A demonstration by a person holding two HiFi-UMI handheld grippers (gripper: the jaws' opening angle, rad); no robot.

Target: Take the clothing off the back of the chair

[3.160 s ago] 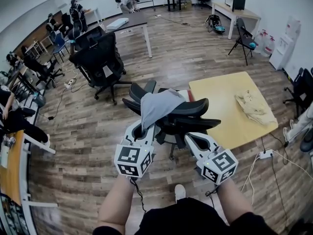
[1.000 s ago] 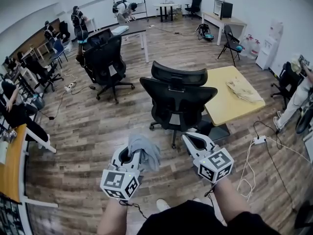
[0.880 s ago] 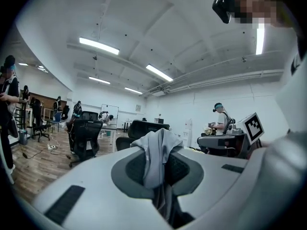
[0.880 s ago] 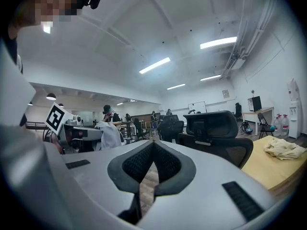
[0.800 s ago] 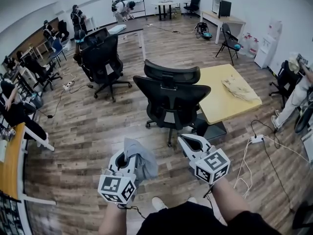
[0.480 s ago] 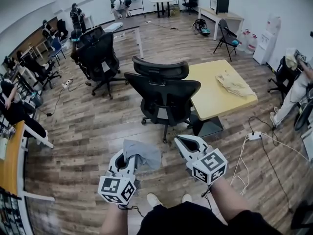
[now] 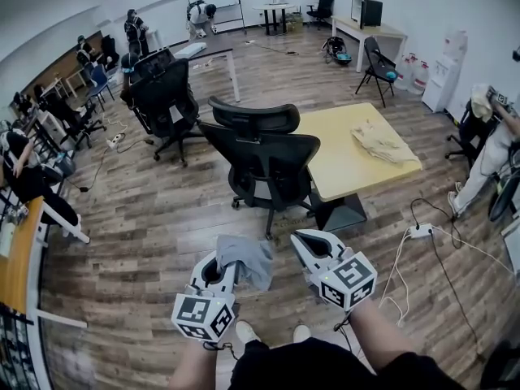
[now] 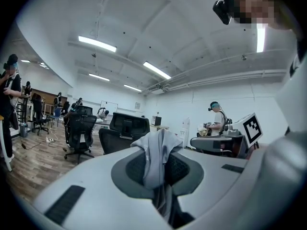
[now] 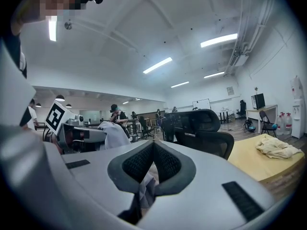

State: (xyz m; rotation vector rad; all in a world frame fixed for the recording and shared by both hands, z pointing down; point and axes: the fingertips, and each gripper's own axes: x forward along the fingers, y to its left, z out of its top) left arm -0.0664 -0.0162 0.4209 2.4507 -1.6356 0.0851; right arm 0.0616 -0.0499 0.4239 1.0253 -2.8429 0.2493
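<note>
All three views toward chair (image 7: 264, 157)

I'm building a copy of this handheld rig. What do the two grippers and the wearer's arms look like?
Both the left gripper and right gripper have pale grey rounded shells, with jaws lined by dark ribbed pads. Each carries a white cube of black square markers at its rear, with a thin black cable below. Forearms are unsleeved; the top is black.

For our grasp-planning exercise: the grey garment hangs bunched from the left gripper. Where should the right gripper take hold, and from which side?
Probably the loose fold of the grey garment draping off the left gripper toward the right gripper. Come from the right, roughly level: that fold hangs clear of the jaws, nearest that gripper.
</note>
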